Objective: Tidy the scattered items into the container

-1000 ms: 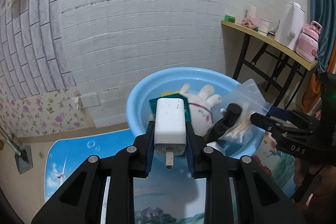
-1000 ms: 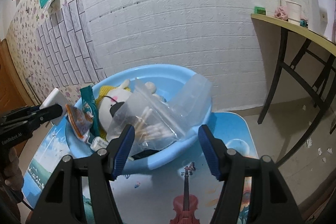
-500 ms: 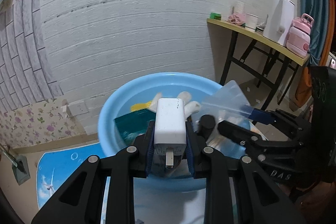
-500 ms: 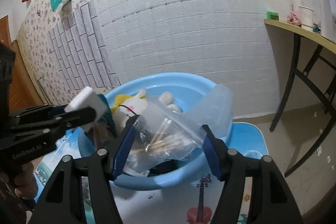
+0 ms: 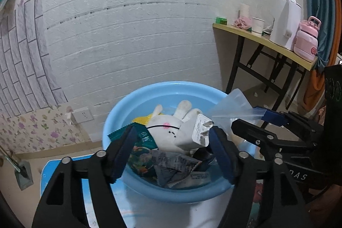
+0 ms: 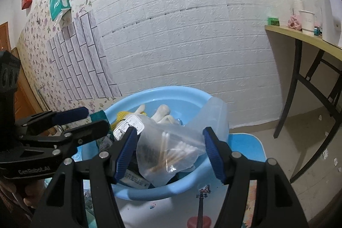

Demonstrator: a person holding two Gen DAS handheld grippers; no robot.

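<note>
White brick-pattern wallpaper backs the blue basin [image 5: 168,196], which stands on a printed blue mat [image 5: 64,166]. Half a second ago the left gripper [image 5: 173,153] was clamped on the white charger [image 5: 197,131]; now its jaws stand wide apart and the charger lies free in the basin, leaning on the white plush rabbit [image 5: 168,127] near the middle. Its long axis is tilted, and the plug face with two prongs looks up toward the camera. Left of it, against the basin's left rim, stands a green snack packet [image 5: 143,136], with crumpled wrappers [image 5: 173,168] at the near edge. Further right, the right gripper [image 6: 168,155] is likewise spread open over the basin's right side; the clear bag of cotton swabs [image 6: 171,153] rests between its fingers, apparently unpinched, slumping over the near rim.
</note>
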